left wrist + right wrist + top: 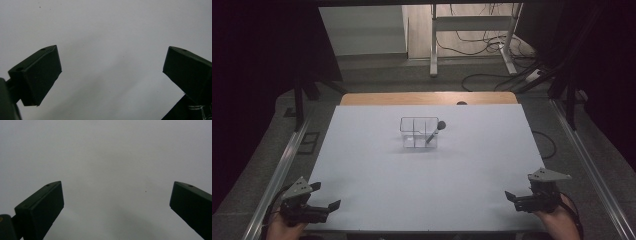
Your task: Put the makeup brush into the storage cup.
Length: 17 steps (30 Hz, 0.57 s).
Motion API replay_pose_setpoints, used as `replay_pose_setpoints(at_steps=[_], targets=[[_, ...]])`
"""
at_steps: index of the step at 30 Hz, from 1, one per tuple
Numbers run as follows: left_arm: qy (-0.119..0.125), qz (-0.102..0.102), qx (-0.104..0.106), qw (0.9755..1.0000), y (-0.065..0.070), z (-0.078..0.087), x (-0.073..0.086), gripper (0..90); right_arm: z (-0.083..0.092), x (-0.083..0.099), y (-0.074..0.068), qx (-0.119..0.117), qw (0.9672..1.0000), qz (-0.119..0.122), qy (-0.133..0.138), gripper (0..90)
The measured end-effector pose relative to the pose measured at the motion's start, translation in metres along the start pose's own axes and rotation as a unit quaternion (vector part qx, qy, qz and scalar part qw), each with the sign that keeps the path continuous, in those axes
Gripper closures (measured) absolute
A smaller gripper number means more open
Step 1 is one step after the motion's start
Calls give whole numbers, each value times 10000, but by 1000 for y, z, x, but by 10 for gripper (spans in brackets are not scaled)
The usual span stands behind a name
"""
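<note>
Resting far from both spread-fingered grippers (324,196) (511,196), a brush (435,131) leans in the clear organizer (418,132).

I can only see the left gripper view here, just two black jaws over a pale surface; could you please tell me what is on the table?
Observer: In the high view, a clear divided box stands near the table's middle, far beyond both grippers.
Operator: Is anything in the box?
Observer: Yes, a brush leans in its right side, its dark head sticking out above the rim.
Operator: Where is the right gripper?
Observer: The right gripper is at the near right edge of the table, jaws open and holding nothing.
Operator: And mine?
Observer: The left gripper is at the near left corner, also open and empty.
</note>
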<state>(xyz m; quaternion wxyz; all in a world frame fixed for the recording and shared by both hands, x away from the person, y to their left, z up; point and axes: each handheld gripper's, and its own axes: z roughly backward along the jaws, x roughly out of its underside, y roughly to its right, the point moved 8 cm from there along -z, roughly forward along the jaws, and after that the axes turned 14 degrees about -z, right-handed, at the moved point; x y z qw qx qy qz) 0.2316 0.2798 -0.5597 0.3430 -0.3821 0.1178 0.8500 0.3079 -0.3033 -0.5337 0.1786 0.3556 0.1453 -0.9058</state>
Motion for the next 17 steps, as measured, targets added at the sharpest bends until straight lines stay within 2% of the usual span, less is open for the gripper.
replay_pose_setpoints(at_steps=[17], targets=[[-40, 12, 43, 10000, 0, -2, 1, 20, 4, 10, 6, 16, 9998, -173, -56, 0]])
